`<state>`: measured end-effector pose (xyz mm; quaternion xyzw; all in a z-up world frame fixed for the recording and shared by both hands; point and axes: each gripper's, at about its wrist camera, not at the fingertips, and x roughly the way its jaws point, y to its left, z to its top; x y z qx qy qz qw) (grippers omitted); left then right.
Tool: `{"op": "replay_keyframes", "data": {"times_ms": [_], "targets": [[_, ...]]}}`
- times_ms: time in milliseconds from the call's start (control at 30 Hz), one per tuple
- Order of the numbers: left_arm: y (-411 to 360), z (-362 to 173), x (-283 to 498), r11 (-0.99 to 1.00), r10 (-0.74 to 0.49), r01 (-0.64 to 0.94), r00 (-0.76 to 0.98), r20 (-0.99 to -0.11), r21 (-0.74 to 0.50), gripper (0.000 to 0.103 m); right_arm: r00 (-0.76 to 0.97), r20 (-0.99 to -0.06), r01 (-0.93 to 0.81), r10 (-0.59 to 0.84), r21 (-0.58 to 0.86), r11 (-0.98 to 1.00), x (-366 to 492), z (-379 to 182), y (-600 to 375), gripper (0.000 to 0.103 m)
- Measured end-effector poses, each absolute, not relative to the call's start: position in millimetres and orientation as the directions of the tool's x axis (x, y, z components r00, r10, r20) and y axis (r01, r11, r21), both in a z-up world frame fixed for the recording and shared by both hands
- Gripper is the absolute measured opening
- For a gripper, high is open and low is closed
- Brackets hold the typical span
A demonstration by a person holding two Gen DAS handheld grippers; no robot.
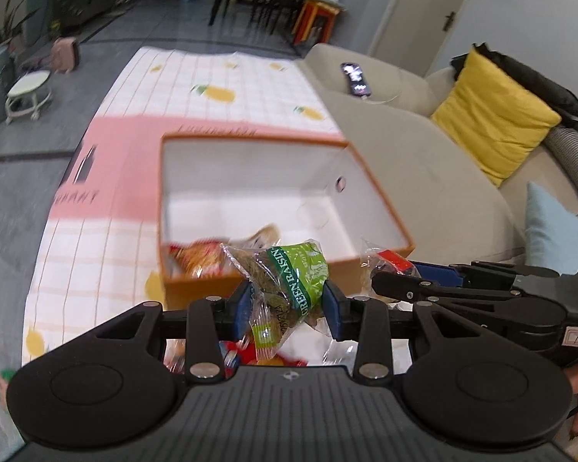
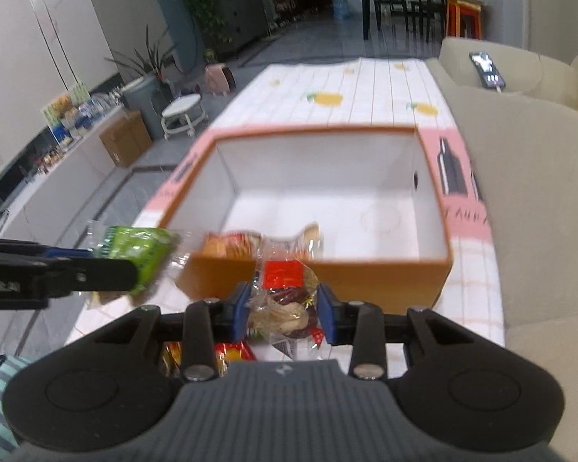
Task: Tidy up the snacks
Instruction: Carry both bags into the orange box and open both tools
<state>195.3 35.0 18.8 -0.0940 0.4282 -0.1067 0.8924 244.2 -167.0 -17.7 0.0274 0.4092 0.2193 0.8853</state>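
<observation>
My left gripper (image 1: 287,308) is shut on a green raisin packet (image 1: 293,273) and holds it just short of the near wall of the open orange box (image 1: 289,142). The packet also shows in the right wrist view (image 2: 136,256). My right gripper (image 2: 283,313) is shut on a clear snack packet with a red label (image 2: 283,292), also near the box's (image 2: 441,208) front wall. It shows from the side in the left wrist view (image 1: 395,273). Inside the box lie an orange snack pack (image 1: 200,258) (image 2: 231,244) and another wrapped snack (image 2: 310,236).
The box stands on its pink lid (image 1: 111,161) on a table with a lemon-print cloth (image 1: 219,77). More loose snacks (image 2: 231,354) lie under the grippers. A beige sofa (image 1: 424,161) with a yellow cushion (image 1: 489,111) and a phone (image 1: 354,79) runs along the right.
</observation>
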Motion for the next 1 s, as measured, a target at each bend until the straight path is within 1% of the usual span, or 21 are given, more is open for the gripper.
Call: {"op": "replay_keyframes", "data": {"times_ms": [100,167,333,467,600,700,800,1000], "targets": [[25,28,211,0.965,-0.259,0.137,0.63,-0.732,-0.224,0.043,0.575,-0.703,-0.365,0.418,0.237,0.9,259,-3,-173,0.035],[22,29,223,0.963,-0.269,0.15,0.627,-0.732,-0.225,0.043,0.577,-0.702,-0.367,0.417,0.233,0.9,269,3,-176,0.035],[18,19,264,0.939,-0.34,0.157,0.57,-0.748,-0.307,0.043,0.558,-0.726,-0.355,0.402,0.229,0.906,307,7,-177,0.035],[11,-1,296,0.941,-0.336,0.161,0.516,-0.788,-0.296,0.043,0.477,-0.793,-0.327,0.379,0.24,0.914,346,-12,-175,0.035],[8,-35,324,0.941,-0.338,0.126,0.428,-0.838,-0.315,0.043,0.379,-0.854,-0.294,0.357,0.255,0.921,376,-42,-173,0.035],[8,-58,340,0.94,-0.34,0.107,0.373,-0.863,-0.324,0.043,0.33,-0.876,-0.286,0.351,0.262,0.922,390,-59,-170,0.035],[11,-76,352,0.933,-0.355,0.073,0.333,-0.873,-0.352,0.043,0.307,-0.897,-0.279,0.319,0.236,0.931,397,-71,-165,0.035],[12,-99,363,0.926,-0.371,0.038,0.283,-0.885,-0.376,0.043,0.241,-0.928,-0.237,0.285,0.228,0.944,412,-92,-166,0.035]]}}
